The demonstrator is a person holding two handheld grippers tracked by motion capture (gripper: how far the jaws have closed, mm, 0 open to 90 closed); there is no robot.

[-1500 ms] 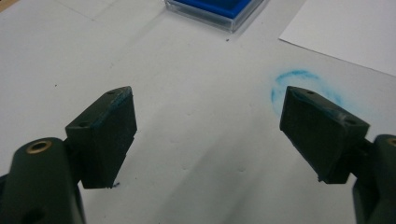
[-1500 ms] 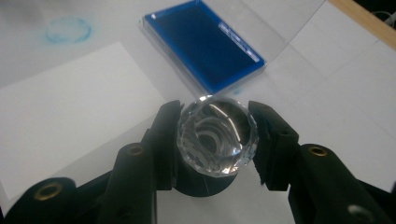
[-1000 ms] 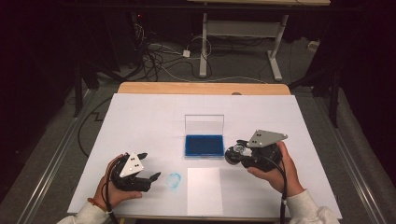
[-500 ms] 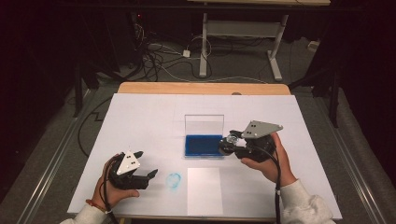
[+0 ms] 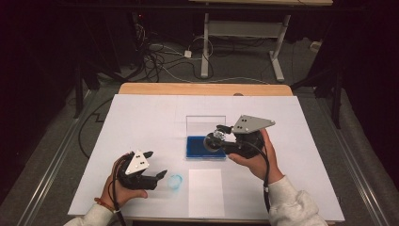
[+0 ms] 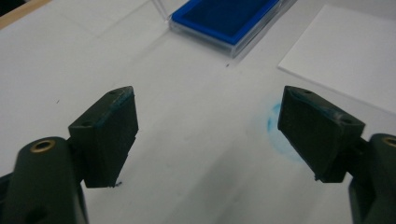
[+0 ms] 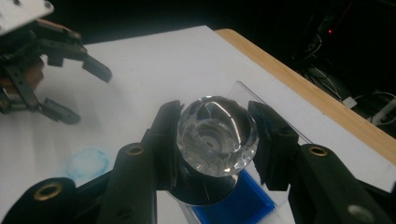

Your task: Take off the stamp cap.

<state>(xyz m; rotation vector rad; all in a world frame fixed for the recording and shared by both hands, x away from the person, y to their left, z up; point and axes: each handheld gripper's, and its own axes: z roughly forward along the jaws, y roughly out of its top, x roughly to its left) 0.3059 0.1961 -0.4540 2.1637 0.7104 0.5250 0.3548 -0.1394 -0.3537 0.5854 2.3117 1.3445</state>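
Pinching a clear faceted stamp (image 7: 217,135) by its crystal knob, the right gripper (image 5: 219,137) holds it over the blue ink pad (image 5: 203,146); its short axis seems tilted, flat base toward the pad. Its hand lies low, jaws aimed across the table. Nearby, the left gripper (image 5: 155,165) rests spread wide beside a blue ring print (image 5: 175,181).

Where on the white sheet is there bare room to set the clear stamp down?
Free: the far strip behind the ink pad, the far left corner, and the right edge beyond the right gripper. Crowded: near middle, between left gripper, blue ring mark and white paper.
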